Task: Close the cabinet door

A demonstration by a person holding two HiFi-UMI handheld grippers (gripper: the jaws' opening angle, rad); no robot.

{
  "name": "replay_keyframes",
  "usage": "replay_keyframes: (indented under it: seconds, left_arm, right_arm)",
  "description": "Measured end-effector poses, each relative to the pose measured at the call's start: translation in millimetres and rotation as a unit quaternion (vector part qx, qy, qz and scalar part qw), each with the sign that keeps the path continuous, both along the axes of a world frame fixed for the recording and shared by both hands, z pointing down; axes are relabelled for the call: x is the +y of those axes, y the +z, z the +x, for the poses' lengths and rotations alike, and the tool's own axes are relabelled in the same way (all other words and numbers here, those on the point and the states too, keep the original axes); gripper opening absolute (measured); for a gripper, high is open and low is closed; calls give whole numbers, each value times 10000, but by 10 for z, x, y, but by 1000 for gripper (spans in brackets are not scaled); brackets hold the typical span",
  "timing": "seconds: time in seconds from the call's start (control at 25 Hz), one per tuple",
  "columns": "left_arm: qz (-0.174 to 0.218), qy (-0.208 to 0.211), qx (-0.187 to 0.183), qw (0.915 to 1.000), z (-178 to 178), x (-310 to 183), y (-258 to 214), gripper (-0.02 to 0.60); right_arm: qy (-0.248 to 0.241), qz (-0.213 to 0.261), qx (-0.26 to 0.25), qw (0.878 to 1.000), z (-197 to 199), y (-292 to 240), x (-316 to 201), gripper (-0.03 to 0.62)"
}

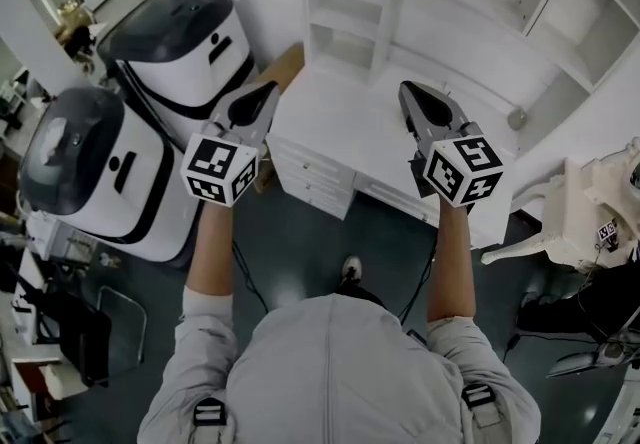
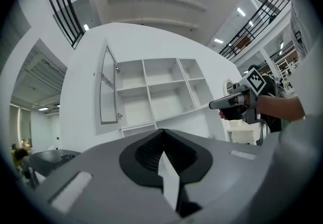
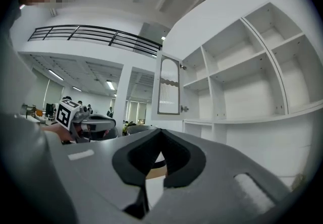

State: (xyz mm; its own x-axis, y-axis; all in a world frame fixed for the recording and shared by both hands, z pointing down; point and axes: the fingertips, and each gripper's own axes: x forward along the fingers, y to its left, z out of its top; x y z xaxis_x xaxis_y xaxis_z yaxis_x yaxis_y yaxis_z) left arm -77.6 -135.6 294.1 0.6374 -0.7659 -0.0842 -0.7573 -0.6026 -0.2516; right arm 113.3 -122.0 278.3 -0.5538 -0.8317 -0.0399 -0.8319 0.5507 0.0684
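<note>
**A:** Start close in. How are the tongs?

**B:** Both point level over the front of the white desk (image 1: 340, 127). The left tongs (image 1: 266, 92) have their jaws pressed together on nothing, and the right tongs (image 1: 409, 92) are closed and empty too (neither carries anything).

**A:** And the door?

**B:** Past the desk stands the white shelf unit (image 2: 162, 92). The cabinet door (image 2: 107, 87) hangs at its left end, swung well out from the leftmost compartments, which stand bare and uncovered. Neither pair of tongs touches it, and both are well apart from it.

**A:** So how much is done?

**B:** Nothing yet, by my reading; this looks like the approach. What remains is to reach the door, most likely with the left tongs on that side, and push it round until it lies flat over the opening.
</note>
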Motion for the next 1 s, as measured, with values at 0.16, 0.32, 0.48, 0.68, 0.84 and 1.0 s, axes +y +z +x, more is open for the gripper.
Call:
replay_keyframes:
  seconds: [0.16, 0.32, 0.48, 0.68, 0.84, 1.0]
  left_arm:
    - [66, -220, 58, 9997, 205, -447, -144, 17]
    - [90, -468, 125, 9988, 326, -792, -208, 17]
    - [42, -740, 185, 9971, 345, -1069, -206, 17]
    - [-61, -1223, 307, 9920, 159, -1374, -196, 17]
    - [-56, -1519, 371, 9877, -63, -1557, -215, 50]
    - [-83, -1698, 350, 9848, -334, -1752, -231, 69]
  right_arm:
    - [-293, 53, 77, 9995, 192, -155, -477, 0]
    - [-532, 136, 137, 9984, 314, -261, -867, 0]
    - [-697, 158, 142, 9973, 412, -283, -1194, 0]
    - [-926, 134, 243, 9953, 358, -217, -1502, 0]
    - [-1084, 95, 251, 9937, 215, -181, -1705, 0]
    - [-1161, 207, 322, 9925, -24, -202, -1886, 2]
